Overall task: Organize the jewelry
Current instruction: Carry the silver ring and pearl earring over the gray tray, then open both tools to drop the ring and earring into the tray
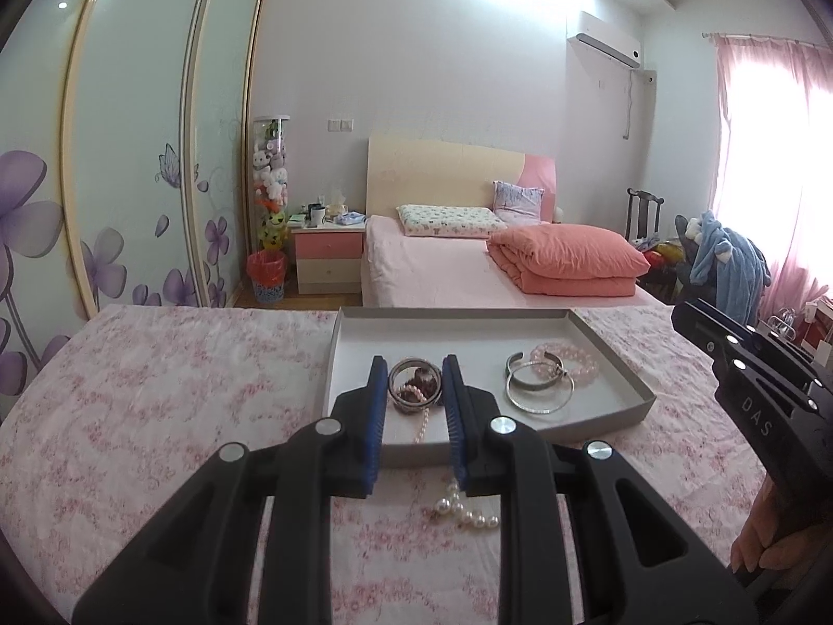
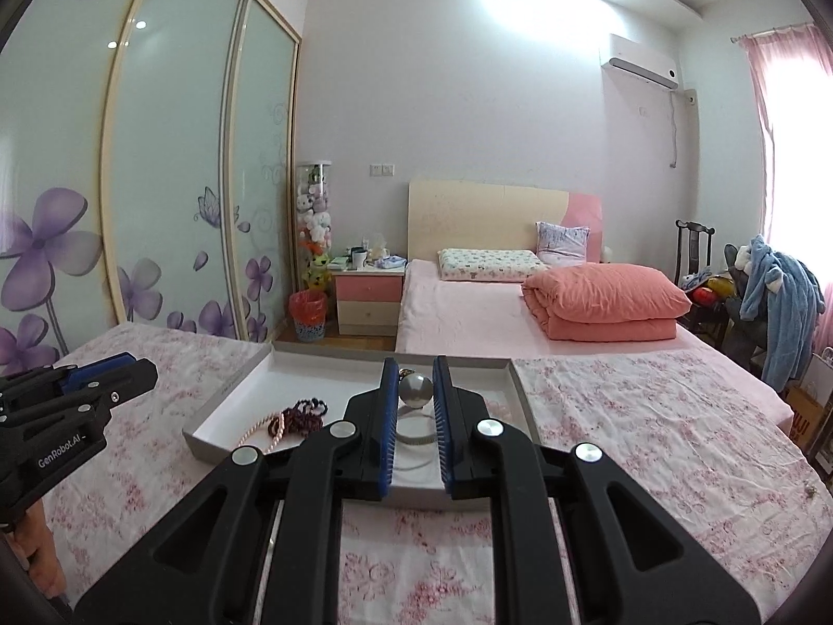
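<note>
Lying on the floral pink bedspread just short of the near edge of the shallow grey cardboard tray, the white pearl strand is found beneath and between the parted jaws of the left gripper, its length running left to right. The right gripper, also held apart and empty, is poised over the tray's near edge, so the left is judged nearer.

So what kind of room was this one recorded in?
A home bedroom, most likely a girl's: a made bed with pillows and a folded quilt, a nightstand, and a sliding wardrobe with purple flowers.
</note>
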Motion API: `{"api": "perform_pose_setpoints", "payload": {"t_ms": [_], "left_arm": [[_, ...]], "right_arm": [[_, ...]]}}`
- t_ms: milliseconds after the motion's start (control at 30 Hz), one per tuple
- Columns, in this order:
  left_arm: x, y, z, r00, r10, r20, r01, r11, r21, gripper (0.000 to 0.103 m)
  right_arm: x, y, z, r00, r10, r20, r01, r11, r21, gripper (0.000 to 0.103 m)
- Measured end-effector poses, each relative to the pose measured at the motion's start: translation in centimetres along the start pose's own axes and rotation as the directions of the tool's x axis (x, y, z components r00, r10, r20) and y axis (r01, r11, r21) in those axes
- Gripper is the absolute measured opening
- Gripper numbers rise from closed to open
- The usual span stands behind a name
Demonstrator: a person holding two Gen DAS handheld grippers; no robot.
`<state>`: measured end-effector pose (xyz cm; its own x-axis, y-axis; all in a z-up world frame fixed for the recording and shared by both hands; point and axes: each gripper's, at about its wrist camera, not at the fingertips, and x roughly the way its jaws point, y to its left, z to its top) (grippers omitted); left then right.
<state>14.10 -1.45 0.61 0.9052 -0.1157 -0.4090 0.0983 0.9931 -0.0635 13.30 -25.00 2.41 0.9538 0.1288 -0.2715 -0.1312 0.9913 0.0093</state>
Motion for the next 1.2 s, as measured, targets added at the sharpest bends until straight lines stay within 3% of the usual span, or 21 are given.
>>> {"api": "perform_pose_setpoints", "payload": {"t_ms": [400, 667, 1200], "left_arm": [[3.2, -0.5, 1.8, 1.000, 0.012, 0.001, -0.012, 1.000, 0.011, 0.022], [6.6, -0.3, 1.9, 0.999, 0.012, -0.039, -0.012, 1.000, 0.001, 0.022], [12.1, -1.2, 0.7, 0.990, -0.005, -0.141, 0.009, 1.000, 0.027, 0.022]], "right_arm": [[2.8, 0.3, 0.8, 1.000, 0.005, -0.005, -0.005, 1.000, 0.011, 0.014], [5.7, 0.0, 0.8, 0.999, 0.000, -0.040, 0.001, 1.000, 0.029, 0.014], [12.2, -0.8, -1.0, 0.973, 0.036, -0.230, -0.014, 0.995, 0.096, 0.014]]}}
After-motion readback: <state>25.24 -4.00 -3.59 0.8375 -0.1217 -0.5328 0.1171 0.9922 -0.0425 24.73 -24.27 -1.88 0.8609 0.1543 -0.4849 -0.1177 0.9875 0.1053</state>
